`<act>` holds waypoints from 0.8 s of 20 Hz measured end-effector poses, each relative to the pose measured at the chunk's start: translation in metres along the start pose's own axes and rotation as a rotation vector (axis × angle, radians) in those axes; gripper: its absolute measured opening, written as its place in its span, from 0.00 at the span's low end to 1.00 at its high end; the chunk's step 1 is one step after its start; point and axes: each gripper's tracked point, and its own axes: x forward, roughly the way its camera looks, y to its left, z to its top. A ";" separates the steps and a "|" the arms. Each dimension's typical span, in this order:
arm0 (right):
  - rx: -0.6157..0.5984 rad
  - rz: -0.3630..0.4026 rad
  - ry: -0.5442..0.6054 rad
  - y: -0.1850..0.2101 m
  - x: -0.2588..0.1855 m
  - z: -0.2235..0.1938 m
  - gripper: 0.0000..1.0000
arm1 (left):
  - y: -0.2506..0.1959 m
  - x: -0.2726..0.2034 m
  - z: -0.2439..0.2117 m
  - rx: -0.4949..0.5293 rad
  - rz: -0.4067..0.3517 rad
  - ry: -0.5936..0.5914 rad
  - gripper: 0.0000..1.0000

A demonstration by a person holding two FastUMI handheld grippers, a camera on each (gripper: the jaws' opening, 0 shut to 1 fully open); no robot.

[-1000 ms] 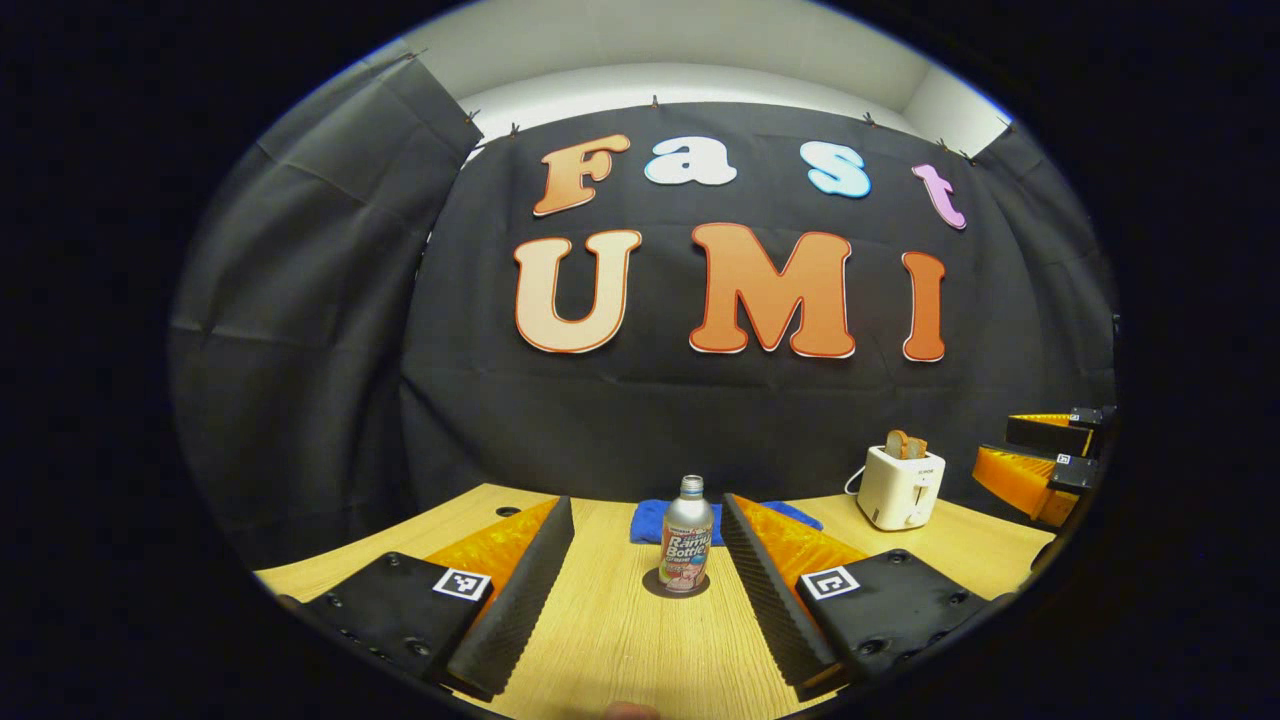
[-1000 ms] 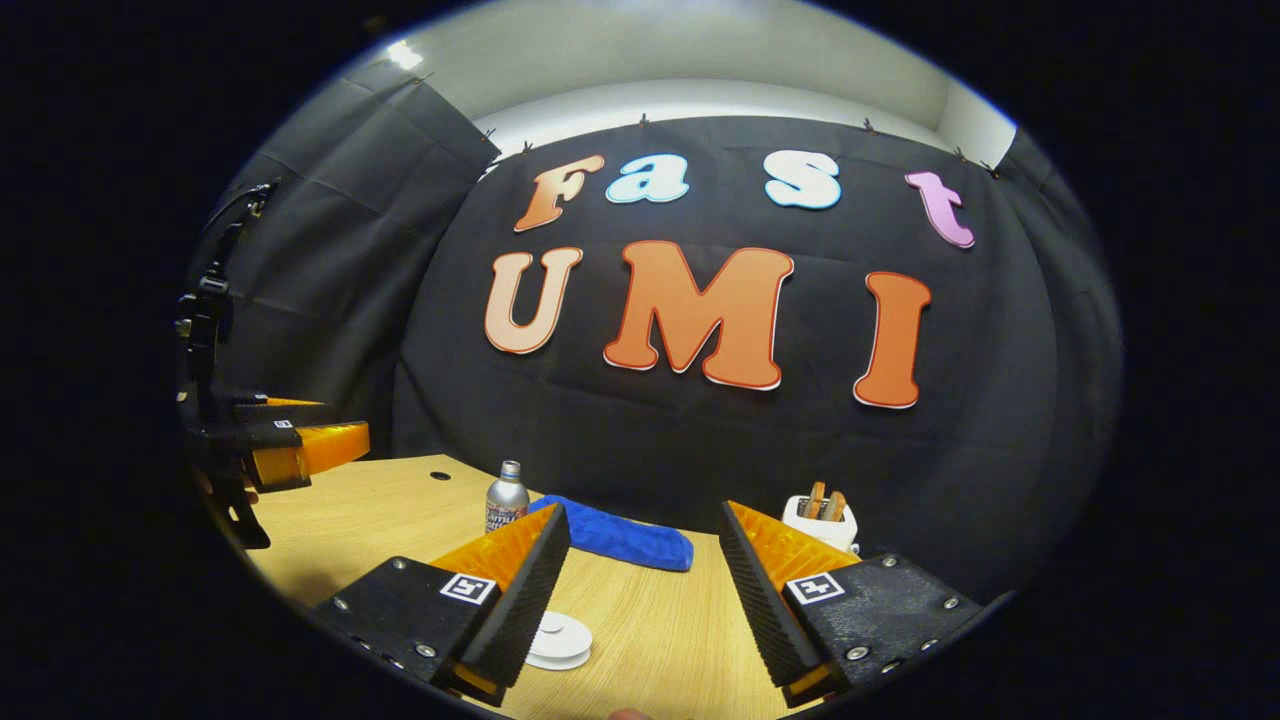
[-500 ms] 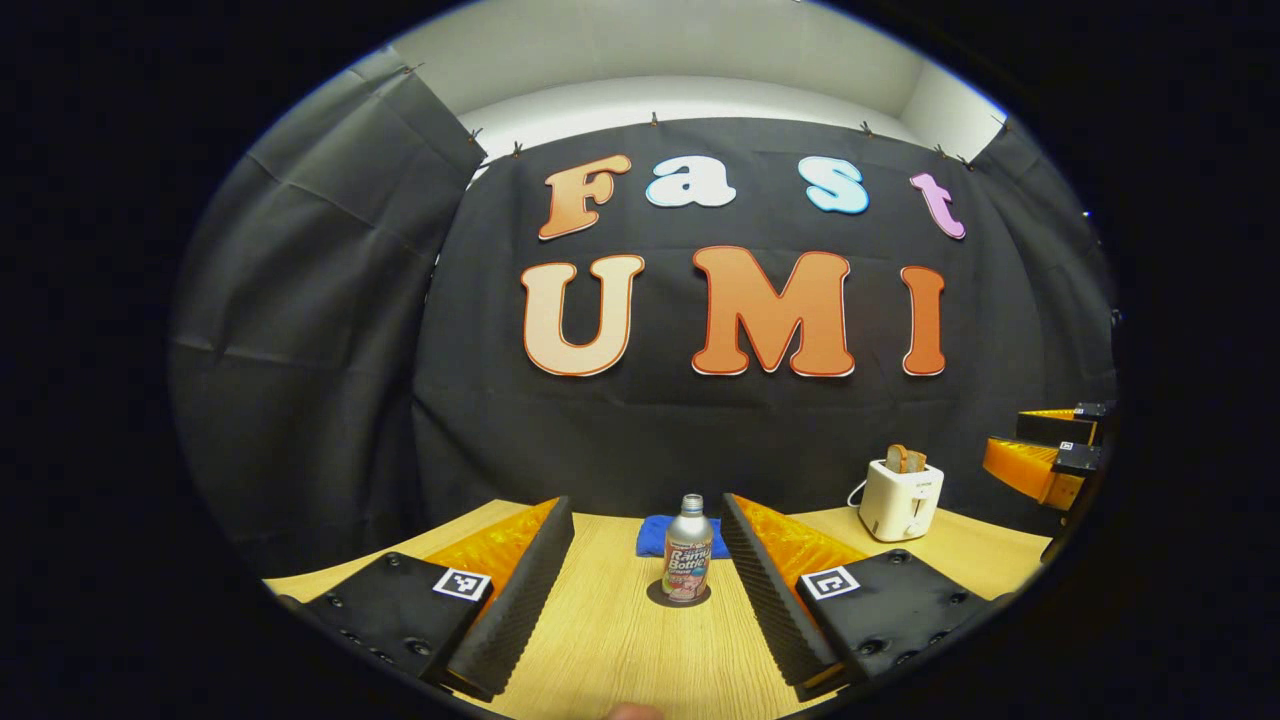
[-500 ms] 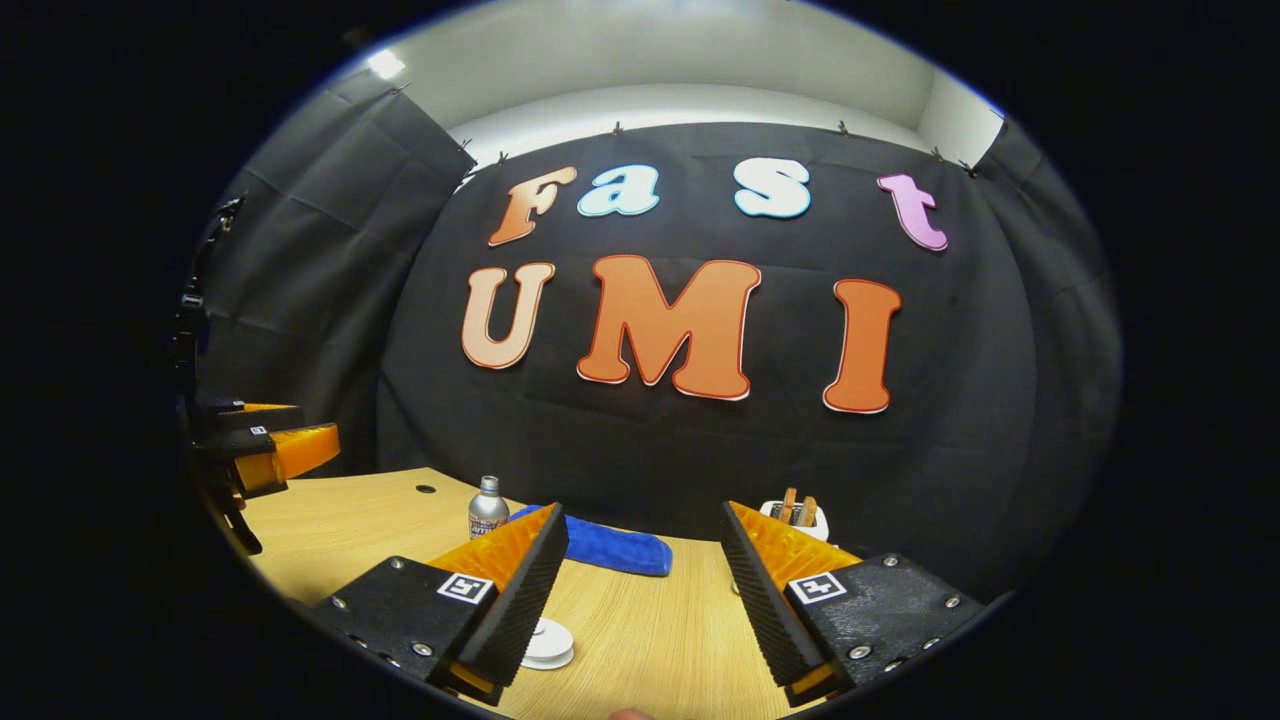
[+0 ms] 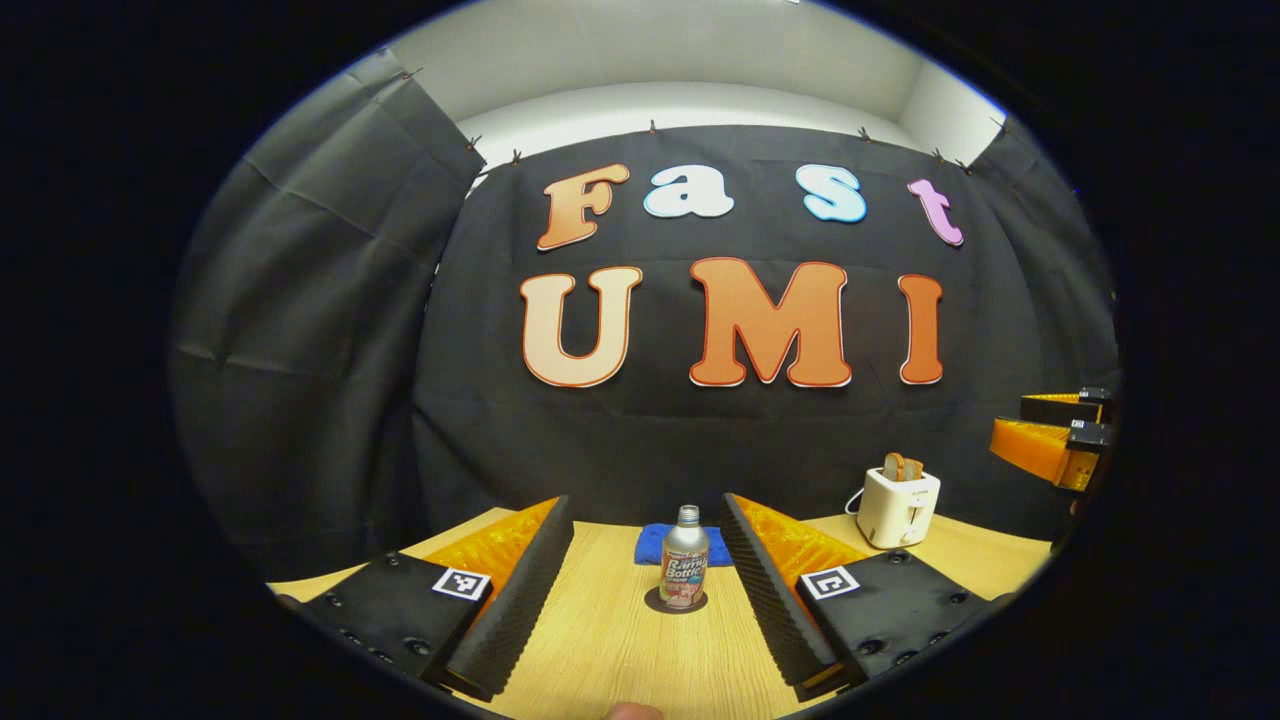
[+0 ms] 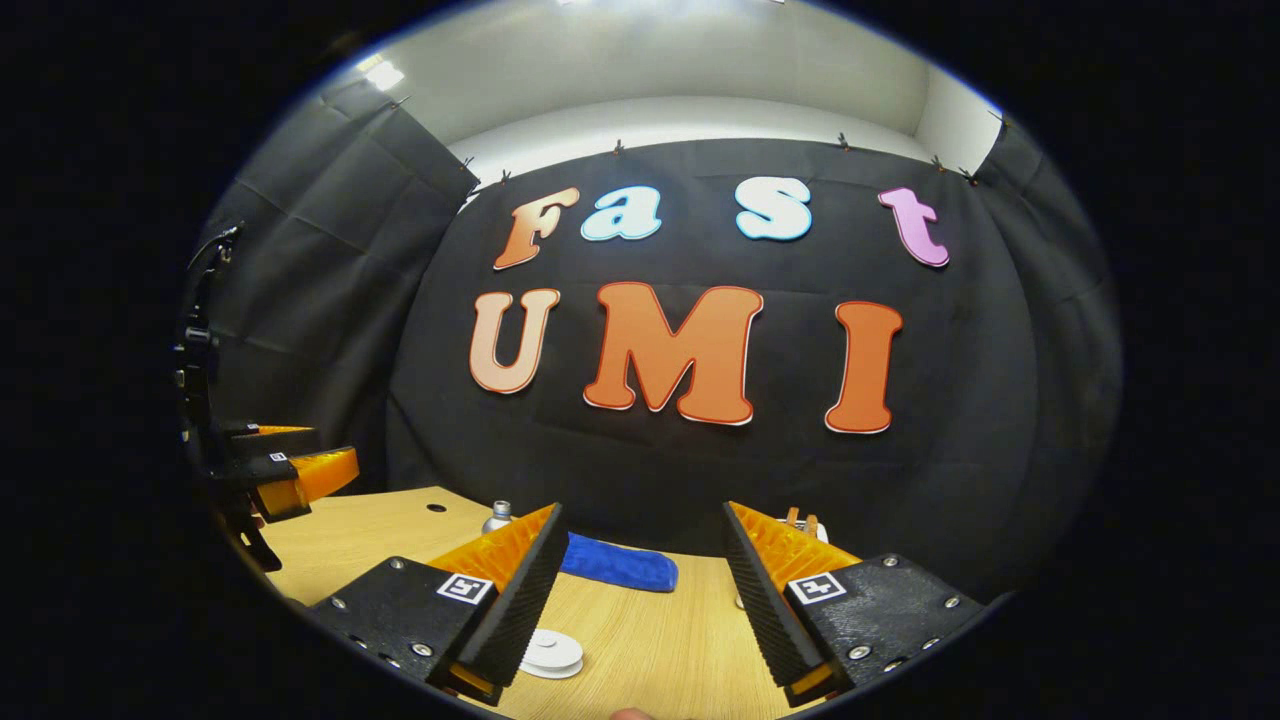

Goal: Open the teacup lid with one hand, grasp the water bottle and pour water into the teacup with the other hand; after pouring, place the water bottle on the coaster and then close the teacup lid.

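Across the worktop [image 5: 610,640] both views now sit farther back, so the water bottle [image 5: 684,572] stands on its coaster [image 5: 676,601] and the white lid [image 6: 552,652] lies low, each hand-held gripper [image 5: 648,585] [image 6: 640,590] released, suggesting the task is finished.

Count, left gripper view: one water bottle [image 5: 685,570] at 6 o'clock, on one dark coaster [image 5: 676,601]. One blue cloth [image 5: 655,543] just behind it. One white toaster [image 5: 898,506] at 4 o'clock, holding bread; slice count unclear. Right gripper view: one white teacup lid [image 6: 551,653] at 6 o'clock.
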 end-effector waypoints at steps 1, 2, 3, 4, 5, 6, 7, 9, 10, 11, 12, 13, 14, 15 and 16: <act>-0.011 -0.002 0.001 0.000 0.001 -0.001 0.92 | 0.000 0.000 -0.001 0.003 0.000 0.000 1.00; -0.020 -0.008 0.001 -0.001 0.001 -0.002 0.92 | 0.002 -0.001 0.001 0.003 0.005 -0.002 0.97; -0.029 -0.003 0.002 0.001 0.001 -0.004 0.92 | 0.001 -0.001 0.003 0.005 0.001 -0.004 0.97; -0.034 0.001 0.007 0.004 0.001 -0.007 0.92 | 0.001 -0.003 0.004 0.007 0.000 -0.008 0.97; -0.036 0.007 0.012 0.005 0.002 -0.009 0.92 | 0.000 -0.002 0.005 0.009 -0.006 -0.010 1.00; -0.037 0.009 0.021 0.007 0.003 -0.012 0.92 | 0.001 -0.003 0.004 0.008 -0.002 -0.016 0.97; -0.040 0.010 0.025 0.008 0.005 -0.012 0.92 | 0.001 -0.002 0.008 0.002 -0.005 -0.022 1.00; -0.059 0.008 0.026 0.010 0.009 -0.007 0.92 | 0.001 -0.001 0.010 0.007 -0.003 -0.025 1.00; -0.066 0.011 0.017 0.012 0.010 -0.002 0.92 | 0.000 -0.001 0.012 0.009 -0.004 -0.025 1.00; -0.067 0.019 0.008 0.016 0.012 0.002 0.92 | -0.001 0.000 0.013 0.002 -0.012 -0.025 1.00; -0.067 0.029 0.006 0.020 0.013 0.004 0.92 | -0.002 0.000 0.015 -0.008 -0.016 -0.026 1.00; -0.064 0.036 0.001 0.022 0.014 0.006 0.92 | -0.001 0.001 0.016 -0.012 -0.016 -0.024 1.00; -0.068 0.041 0.001 0.024 0.016 0.006 0.92 | 0.003 0.002 0.017 -0.005 -0.008 -0.028 1.00; -0.072 0.044 0.002 0.024 0.016 0.005 0.92 | 0.005 0.003 0.016 -0.002 -0.004 -0.026 1.00; -0.076 0.044 0.007 0.024 0.017 0.002 0.92 | 0.002 0.003 0.014 -0.003 -0.011 -0.023 1.00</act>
